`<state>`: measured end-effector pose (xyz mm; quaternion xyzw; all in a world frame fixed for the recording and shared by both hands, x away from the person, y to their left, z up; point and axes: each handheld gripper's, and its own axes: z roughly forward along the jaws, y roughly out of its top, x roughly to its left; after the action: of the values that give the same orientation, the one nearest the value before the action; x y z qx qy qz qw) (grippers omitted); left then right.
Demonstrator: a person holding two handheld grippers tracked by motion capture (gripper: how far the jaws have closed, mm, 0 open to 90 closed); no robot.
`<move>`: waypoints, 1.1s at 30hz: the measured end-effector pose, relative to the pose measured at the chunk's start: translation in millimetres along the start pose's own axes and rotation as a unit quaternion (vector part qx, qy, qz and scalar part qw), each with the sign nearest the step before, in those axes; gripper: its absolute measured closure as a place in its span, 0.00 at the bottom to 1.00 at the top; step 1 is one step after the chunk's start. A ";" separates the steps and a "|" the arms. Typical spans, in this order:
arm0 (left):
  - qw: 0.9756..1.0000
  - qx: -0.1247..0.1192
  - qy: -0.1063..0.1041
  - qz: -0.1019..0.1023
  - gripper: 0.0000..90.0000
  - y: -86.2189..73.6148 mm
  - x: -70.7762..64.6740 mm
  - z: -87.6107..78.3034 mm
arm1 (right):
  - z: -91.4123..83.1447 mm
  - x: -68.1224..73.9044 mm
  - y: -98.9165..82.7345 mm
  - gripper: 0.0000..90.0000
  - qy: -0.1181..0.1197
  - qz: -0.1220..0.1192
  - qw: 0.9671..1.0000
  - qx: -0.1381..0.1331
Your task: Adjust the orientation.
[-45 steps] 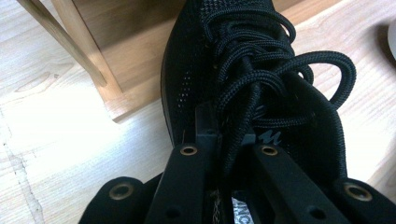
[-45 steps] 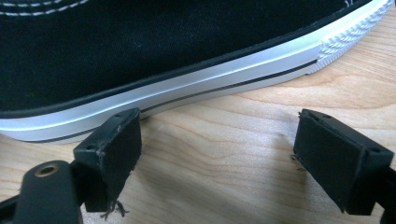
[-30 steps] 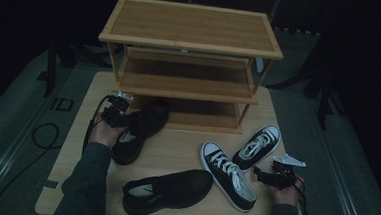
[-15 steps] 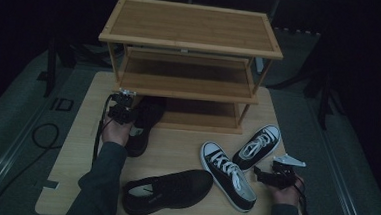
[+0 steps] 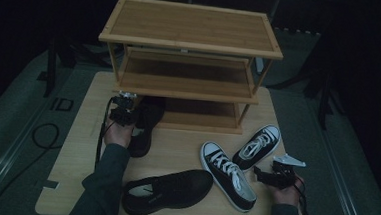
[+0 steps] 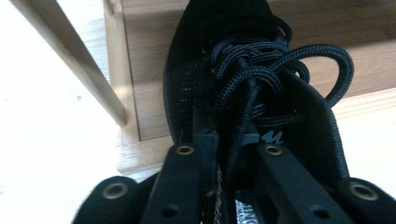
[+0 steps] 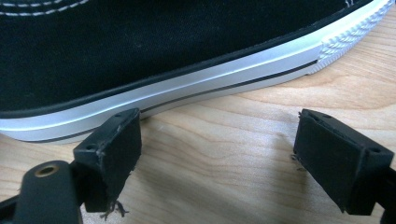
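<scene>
A black laced shoe point(image 5: 145, 125) lies with its toe on the bottom shelf point(image 5: 203, 114) of the wooden rack point(image 5: 193, 27), heel toward the person. My left gripper point(image 5: 123, 108) is over its left side. In the left gripper view, this shoe point(image 6: 210, 37) points away and my left gripper point(image 6: 229, 137) straddles its tongue and laces; the jaws have just been opening, with a gap at the pads. My right gripper point(image 5: 264, 176) rests open on the table beside a black-and-white sneaker point(image 5: 227, 175). In the right gripper view, that sneaker's white sole point(image 7: 187, 88) lies just beyond my right gripper point(image 7: 215, 140).
A second black shoe point(image 5: 168, 191) lies near the front edge of the wooden table point(image 5: 176, 151). Another black-and-white sneaker point(image 5: 258, 147) lies at the right, toe toward the rack. A rack post point(image 6: 74, 60) stands left of the held shoe. Cables trail from both grippers.
The left hand has slid the black shoe forward and straightened it, so its toe now sits on the rack's bottom shelf. The right hand has stayed put.
</scene>
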<state>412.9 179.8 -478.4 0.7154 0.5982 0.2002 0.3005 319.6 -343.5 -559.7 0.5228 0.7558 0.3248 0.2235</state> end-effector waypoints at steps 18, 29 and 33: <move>0.998 -0.018 -0.032 0.046 0.54 -5.7 3.2 -30.2 | 0.0 0.0 0.0 0.17 0.000 0.000 1.000 0.000; 0.996 -0.039 -0.070 0.040 0.57 -11.4 10.7 -52.0 | 0.0 0.0 0.0 0.17 0.000 0.000 1.000 0.000; 0.995 -0.039 -0.084 0.045 0.59 -17.2 14.6 -59.8 | 0.0 0.0 0.0 0.17 0.000 0.000 1.000 0.000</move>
<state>364.6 207.3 -446.8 0.7433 0.5301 0.1761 0.3681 319.6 -343.5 -559.7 0.5227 0.7559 0.3248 0.2235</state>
